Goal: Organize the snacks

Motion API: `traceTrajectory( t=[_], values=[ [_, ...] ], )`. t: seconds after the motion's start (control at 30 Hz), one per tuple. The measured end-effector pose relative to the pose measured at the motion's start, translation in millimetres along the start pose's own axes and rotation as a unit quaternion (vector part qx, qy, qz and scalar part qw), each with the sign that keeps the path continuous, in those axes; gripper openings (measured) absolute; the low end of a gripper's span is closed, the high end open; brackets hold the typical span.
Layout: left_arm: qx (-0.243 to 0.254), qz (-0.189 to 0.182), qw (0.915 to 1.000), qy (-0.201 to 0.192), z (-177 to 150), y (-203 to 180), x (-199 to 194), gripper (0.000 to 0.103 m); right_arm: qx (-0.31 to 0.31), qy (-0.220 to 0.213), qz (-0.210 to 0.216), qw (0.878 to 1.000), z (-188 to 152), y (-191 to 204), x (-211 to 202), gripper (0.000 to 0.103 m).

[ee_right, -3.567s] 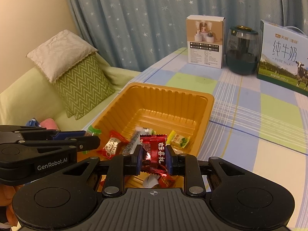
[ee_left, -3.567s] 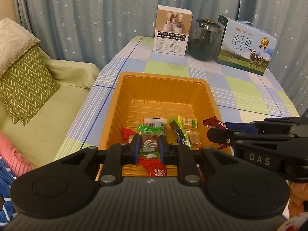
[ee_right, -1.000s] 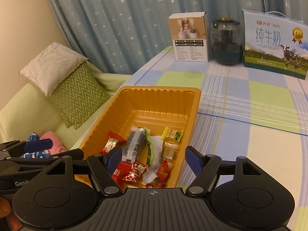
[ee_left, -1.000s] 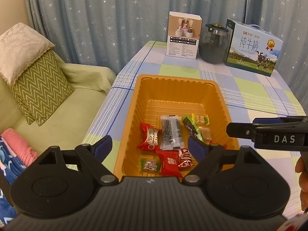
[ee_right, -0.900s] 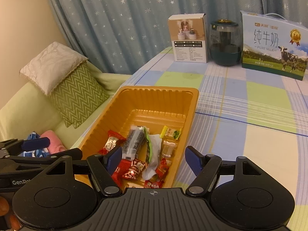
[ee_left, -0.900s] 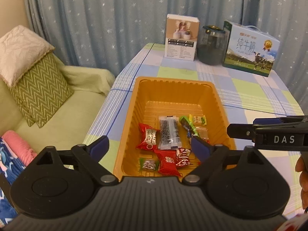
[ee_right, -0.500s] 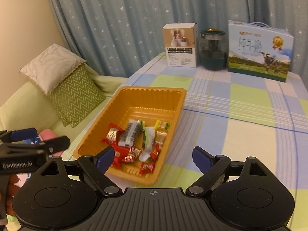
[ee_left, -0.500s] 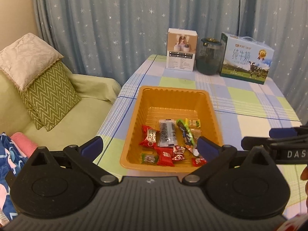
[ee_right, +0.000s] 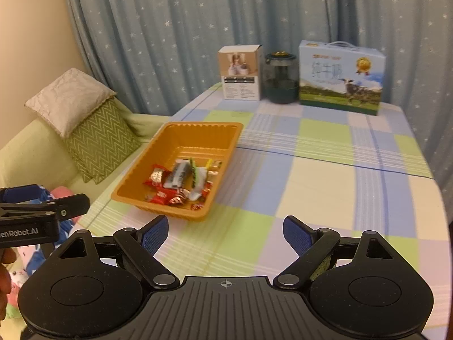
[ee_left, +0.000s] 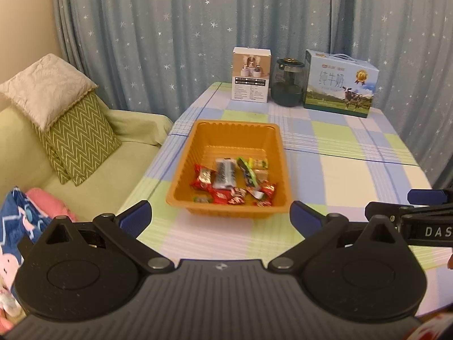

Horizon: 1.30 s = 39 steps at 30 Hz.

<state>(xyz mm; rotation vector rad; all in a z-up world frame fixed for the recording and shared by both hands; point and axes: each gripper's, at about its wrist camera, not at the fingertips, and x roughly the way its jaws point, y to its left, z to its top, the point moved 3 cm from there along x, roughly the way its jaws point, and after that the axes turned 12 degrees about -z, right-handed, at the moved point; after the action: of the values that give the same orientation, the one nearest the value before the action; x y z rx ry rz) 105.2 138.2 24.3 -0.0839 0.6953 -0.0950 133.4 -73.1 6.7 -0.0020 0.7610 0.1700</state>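
Observation:
An orange tray sits on the left part of the checked table. Several wrapped snacks lie in its near half: red candies, a black-and-white packet, green and yellow wrappers. My left gripper is open and empty, held back in front of the tray's near edge. My right gripper is open and empty, right of and behind the tray. Each gripper shows at the other view's edge.
At the table's far edge stand a white box, a dark glass jar and a milk carton. A sofa with cushions runs along the table's left side. Star-print curtains hang behind.
Both grippers let go of their snacks into the tray, opened wide, then pulled back and up from it. The tray now looks smaller and farther off.

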Motion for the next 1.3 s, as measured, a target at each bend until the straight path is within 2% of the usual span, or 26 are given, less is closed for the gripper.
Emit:
traceTrajectory(
  t=[0.3, 0.67, 0.83, 1.3],
  values=[
    [-0.004, -0.005, 0.9999, -0.008, -23, -29, -42, 0.103, 0.004, -0.011, -0.008, 1.000, -27, -21, -51, 0.088],
    [-0.017, -0.007, 0.9997, -0.013, -39, -46, -74, 0.103, 0.010, -0.023, -0.014, 1.000, -49, -35, -92, 0.088],
    [-0.010, 0.001, 0.9998, -0.015, -45, -51, -82, 0.103, 0.008, -0.030, -0.018, 0.999, -54, -40, -105, 0.088],
    [0.001, -0.010, 0.9999, -0.011, -53, -64, -84, 0.103, 0.023, -0.032, -0.019, 0.999, -56, -48, -116, 0.088]
  ],
)
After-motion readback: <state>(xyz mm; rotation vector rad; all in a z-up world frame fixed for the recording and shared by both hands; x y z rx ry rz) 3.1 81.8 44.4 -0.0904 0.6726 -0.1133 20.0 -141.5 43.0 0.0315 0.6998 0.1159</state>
